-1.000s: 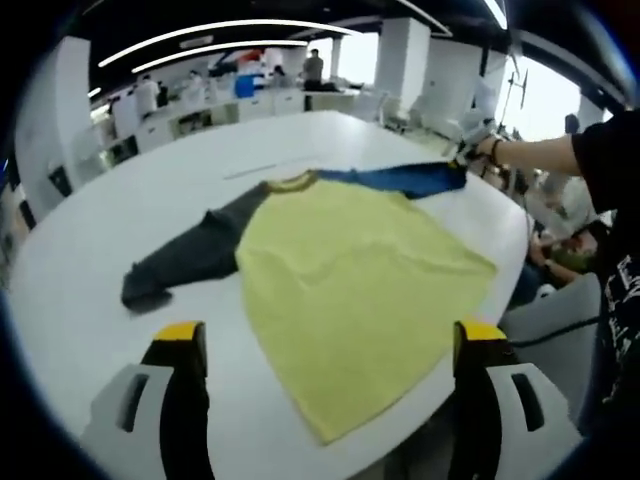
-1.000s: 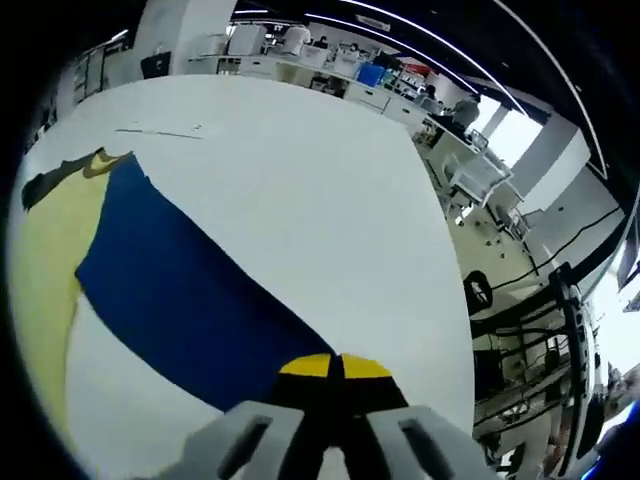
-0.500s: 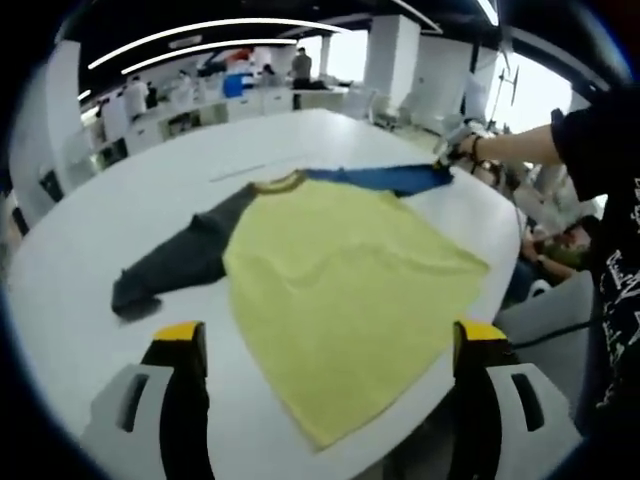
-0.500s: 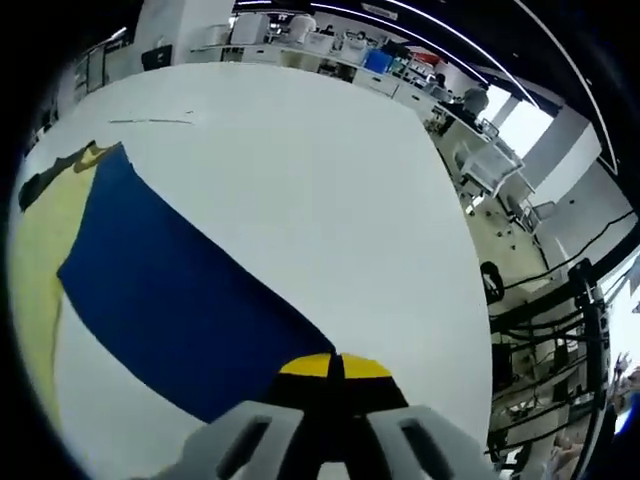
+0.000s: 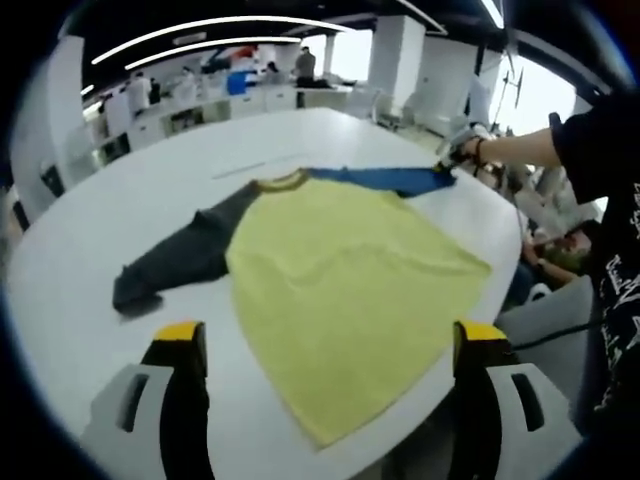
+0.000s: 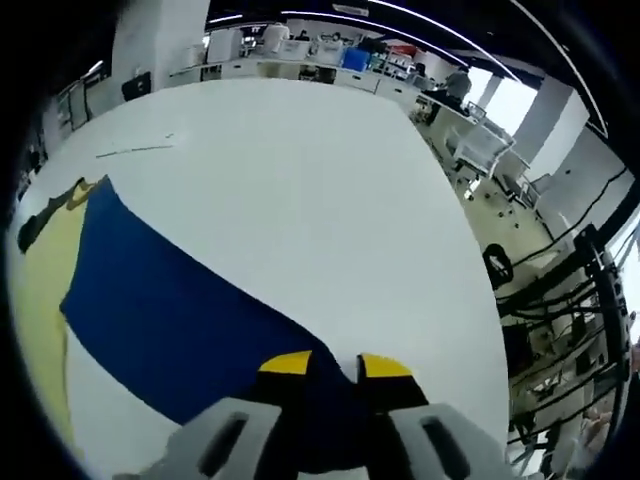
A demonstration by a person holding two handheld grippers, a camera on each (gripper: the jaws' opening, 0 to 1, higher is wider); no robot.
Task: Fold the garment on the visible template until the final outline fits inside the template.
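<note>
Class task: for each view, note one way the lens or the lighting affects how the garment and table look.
Left gripper view: fisheye bends the white table edge into a curve; window glare washes out the upper right; the yellow shirt body looks soft, slightly blurred. Right gripper view: the blue sleeve balloons toward the right tongs; the table's far edge curves; ceiling strips arc overhead.
</note>
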